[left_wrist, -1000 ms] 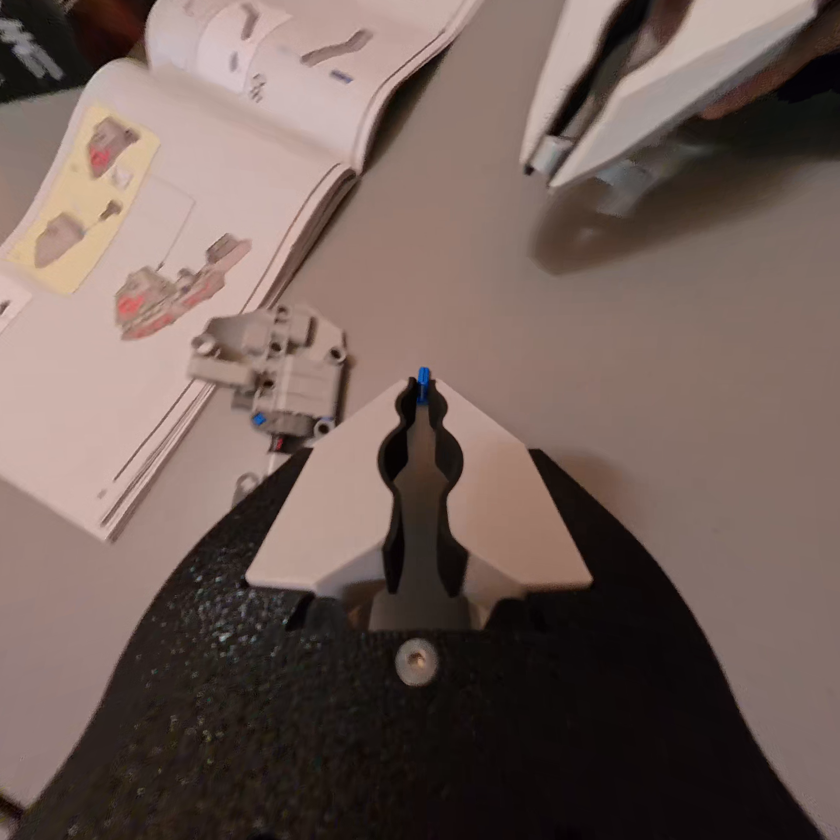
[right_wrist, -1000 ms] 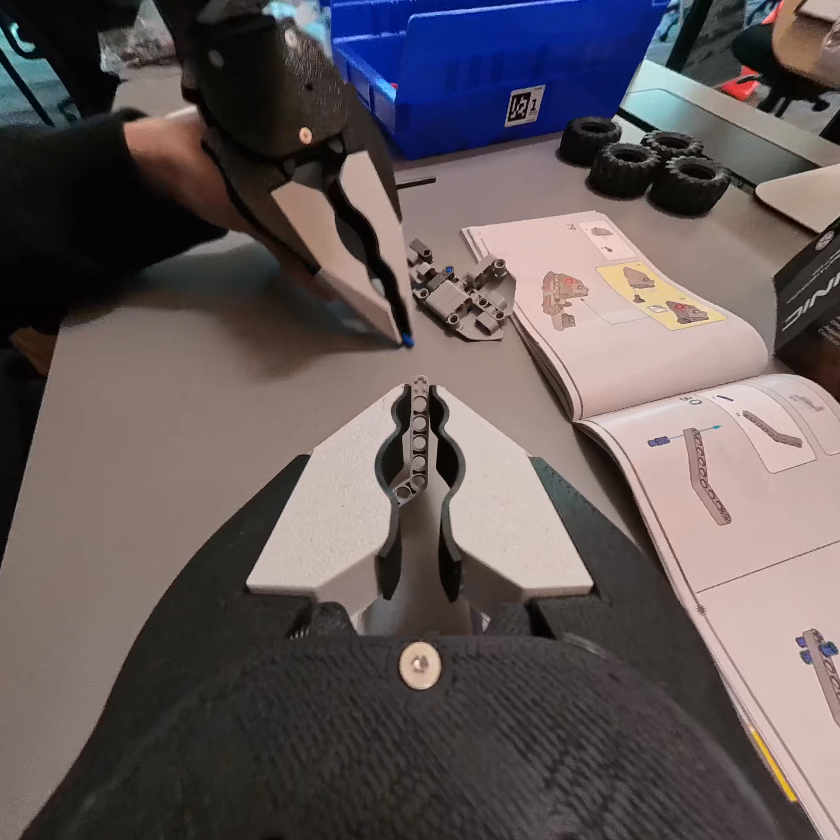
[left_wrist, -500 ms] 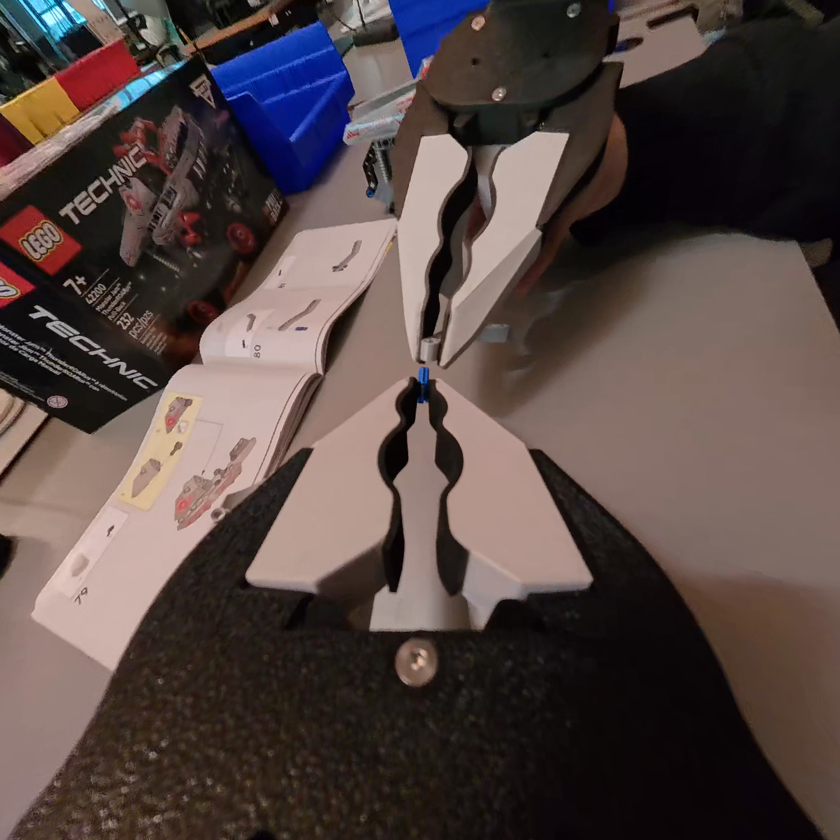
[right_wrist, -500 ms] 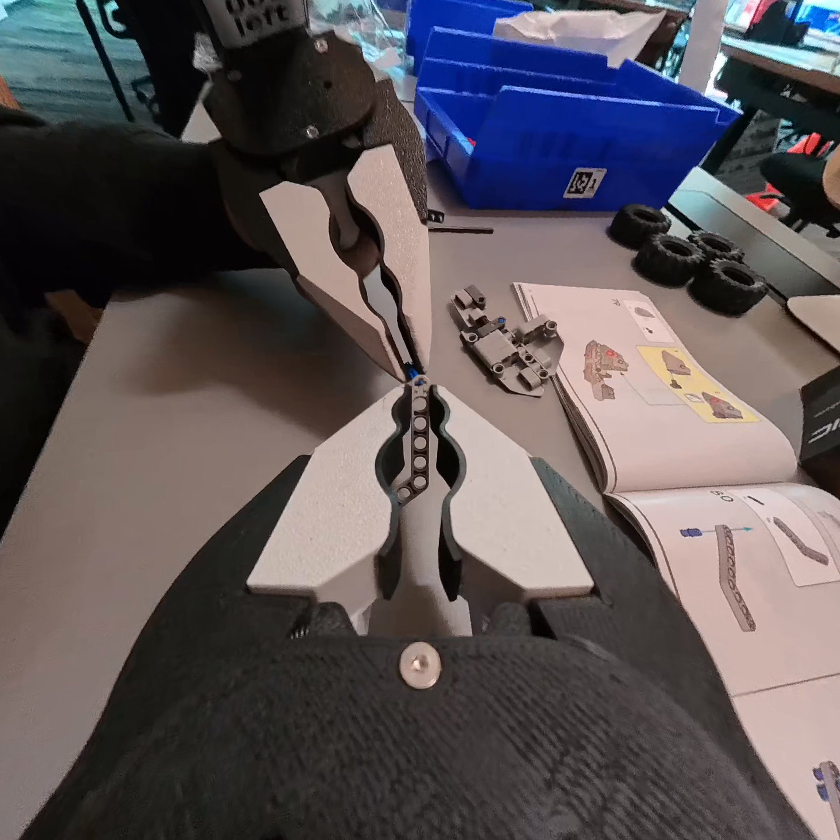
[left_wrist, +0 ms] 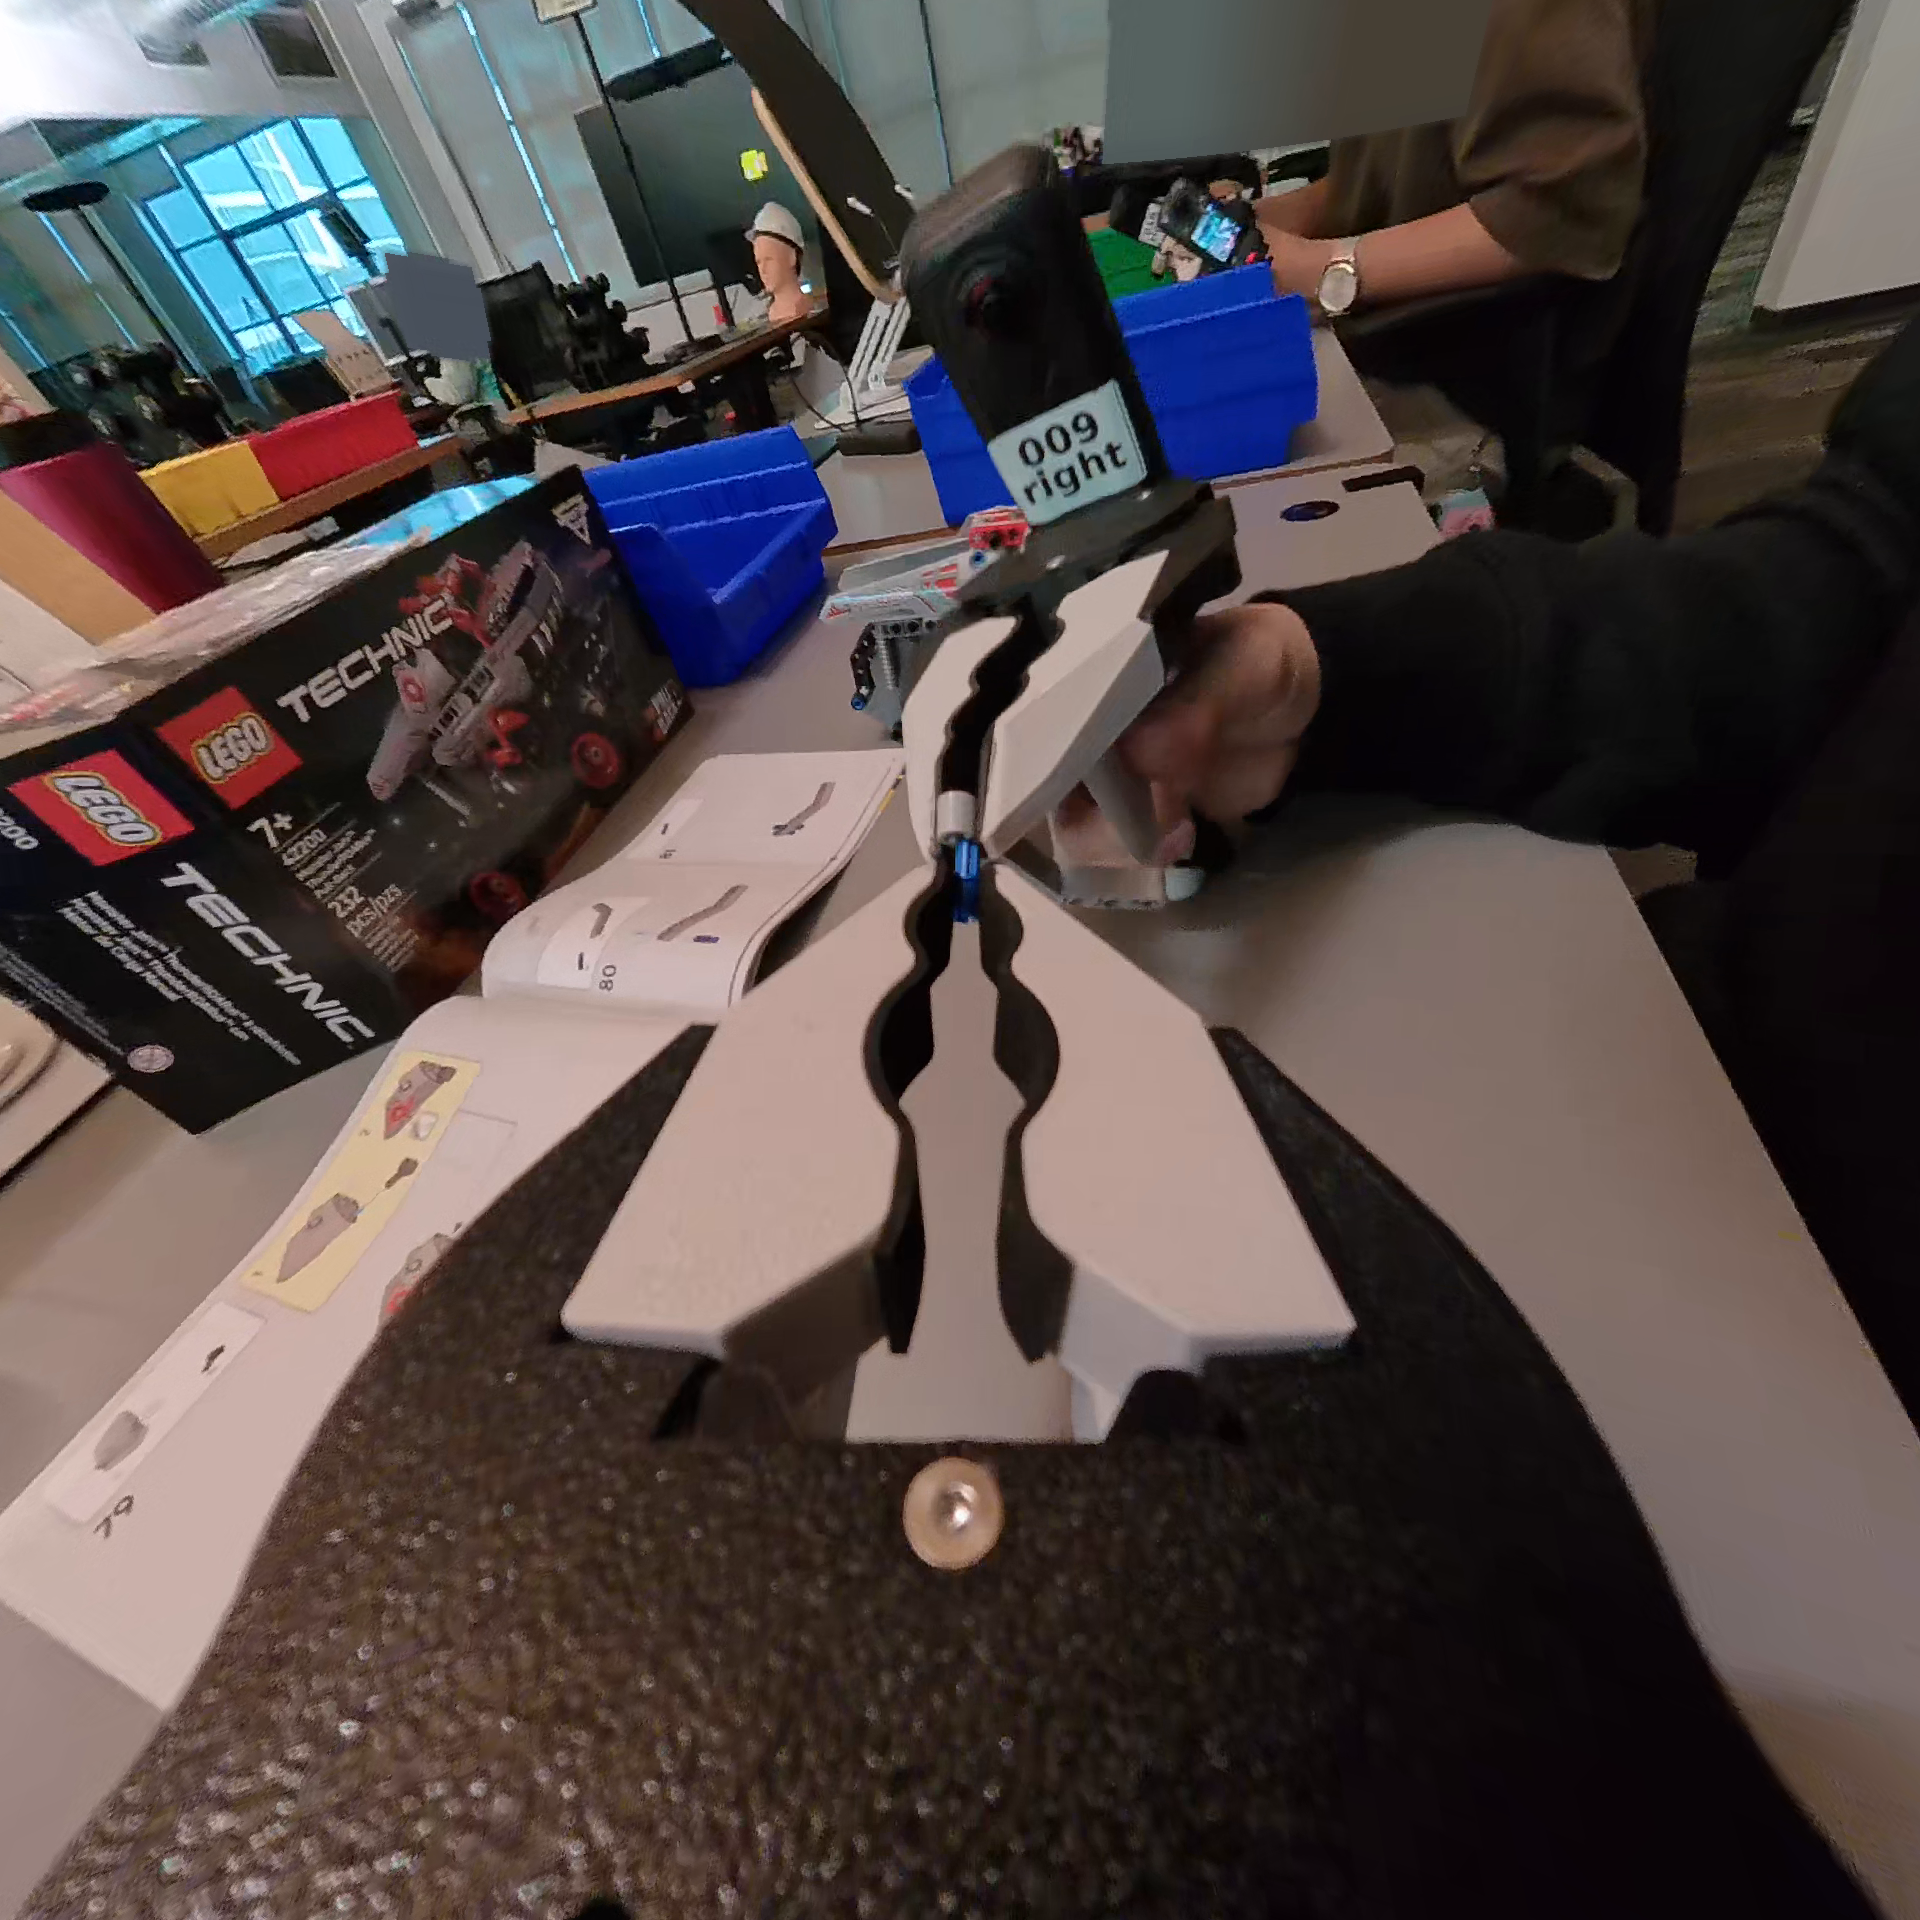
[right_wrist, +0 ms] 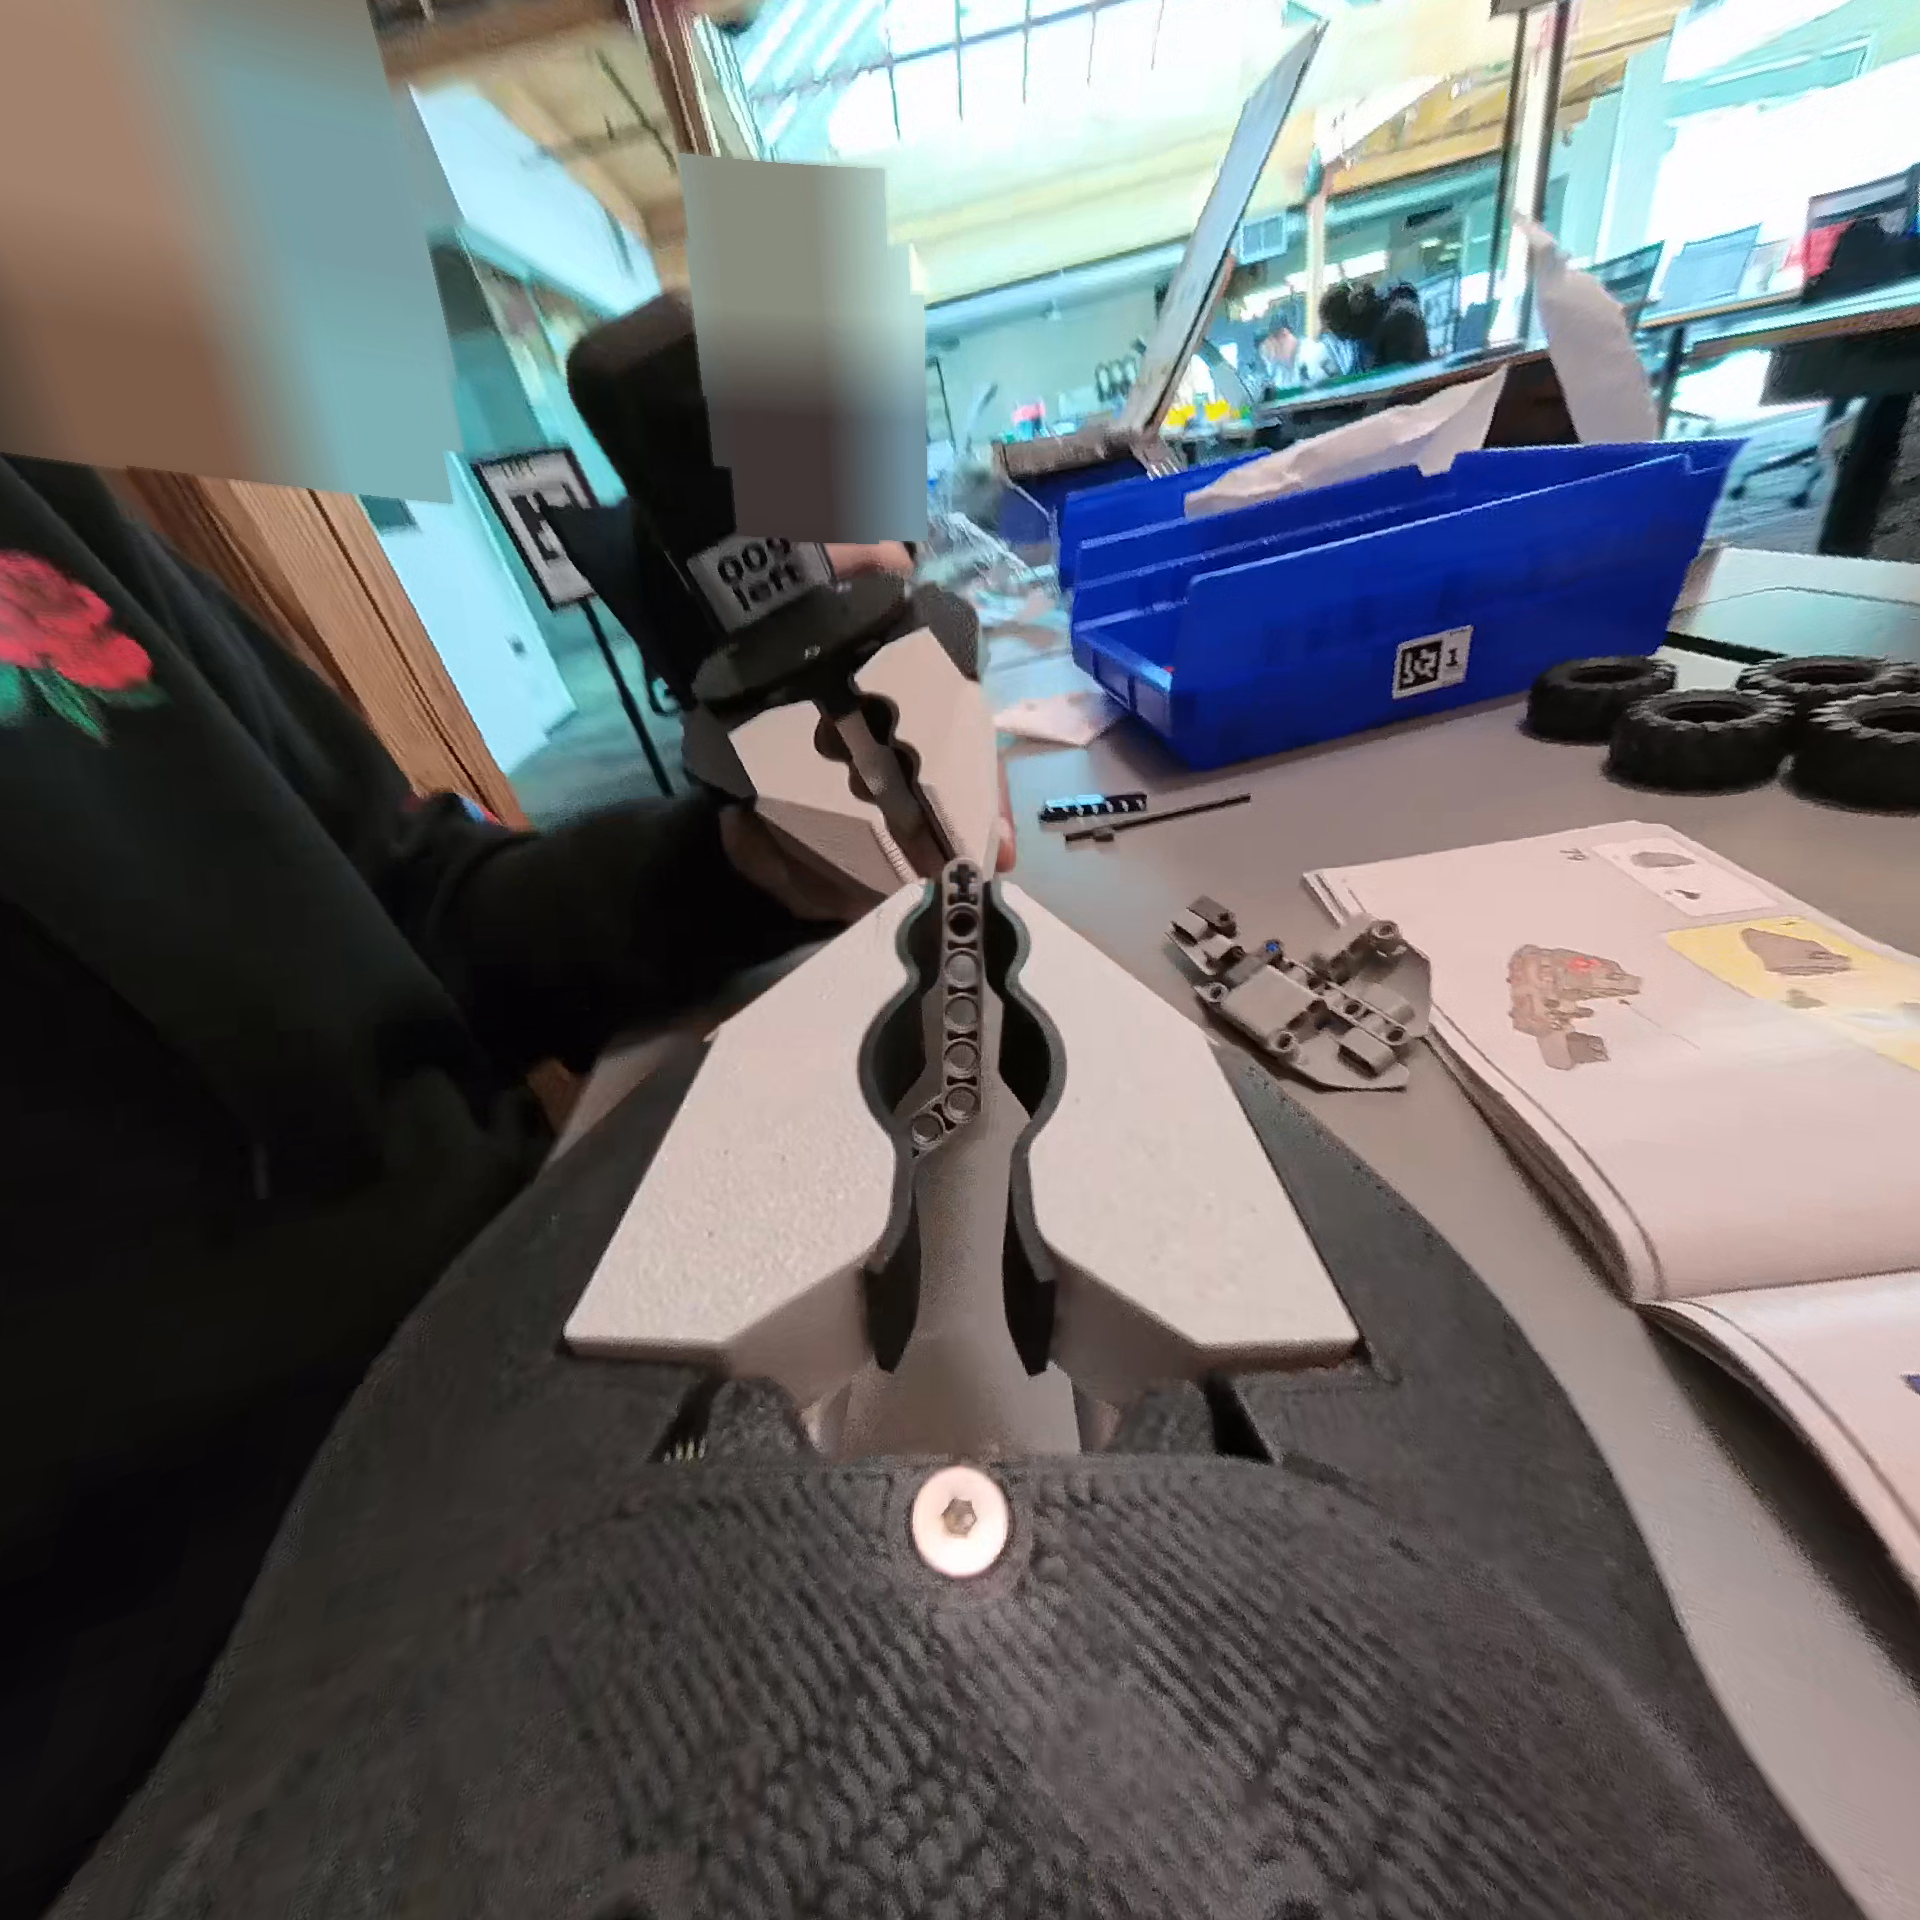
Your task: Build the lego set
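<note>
Assembly looks early to midway. The left gripper [left_wrist: 961, 894] pinches a blue pin [left_wrist: 964, 881] at its tips, pressed against the end of the grey bent beam [right_wrist: 954, 1023] clamped in the right gripper [right_wrist: 961, 883], at 12 o'clock. Whether it is seated I cannot tell. A grey sub-assembly [right_wrist: 1304, 992] lies at 3 o'clock by the open manual [right_wrist: 1662, 1049]; four tyres [right_wrist: 1725, 727] wait unused, so much remains.
</note>
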Motion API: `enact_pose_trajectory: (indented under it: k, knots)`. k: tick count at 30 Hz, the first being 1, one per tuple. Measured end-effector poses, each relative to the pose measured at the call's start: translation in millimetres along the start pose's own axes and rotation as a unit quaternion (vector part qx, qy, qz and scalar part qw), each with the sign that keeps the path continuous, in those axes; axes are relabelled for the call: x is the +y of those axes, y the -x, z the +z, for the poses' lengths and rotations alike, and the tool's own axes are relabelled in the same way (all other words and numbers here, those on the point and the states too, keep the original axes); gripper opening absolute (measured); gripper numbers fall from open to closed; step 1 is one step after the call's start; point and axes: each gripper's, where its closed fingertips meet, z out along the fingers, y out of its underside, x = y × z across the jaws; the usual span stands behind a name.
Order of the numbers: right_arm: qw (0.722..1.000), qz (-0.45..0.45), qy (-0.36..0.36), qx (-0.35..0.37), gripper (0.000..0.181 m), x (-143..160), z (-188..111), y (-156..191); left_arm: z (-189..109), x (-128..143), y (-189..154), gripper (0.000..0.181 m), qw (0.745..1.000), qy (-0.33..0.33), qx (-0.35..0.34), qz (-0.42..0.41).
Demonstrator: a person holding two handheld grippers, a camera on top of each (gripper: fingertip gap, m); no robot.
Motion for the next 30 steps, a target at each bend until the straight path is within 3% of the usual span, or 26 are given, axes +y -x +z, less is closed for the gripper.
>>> enact_pose_trajectory:
  k: [11,20,25,27,30]
  knots:
    - [0.965,0.224,-0.111,-0.076,0.006,-16.7,2.0,-3.1,-2.9,-10.9,12.7,0.002,0.991,0.08,-0.092,0.047]
    - [0.963,0.24,-0.085,-0.095,0.006,-10.3,5.6,2.4,-8.0,-5.4,8.8,0.001,0.953,0.165,-0.113,0.227]
    - [0.971,0.219,-0.07,-0.06,0.006,-5.2,10.0,-2.3,-10.7,0.8,15.5,0.001,0.896,0.268,-0.166,0.312]
    - [0.979,0.193,-0.062,-0.034,0.006,-3.7,10.3,-6.0,-9.9,2.2,16.5,0.001,0.899,0.272,-0.171,0.297]
    - [0.986,0.16,-0.044,-0.001,0.006,-0.9,9.7,-10.6,-8.4,6.3,16.2,0.001,0.924,0.247,-0.152,0.25]
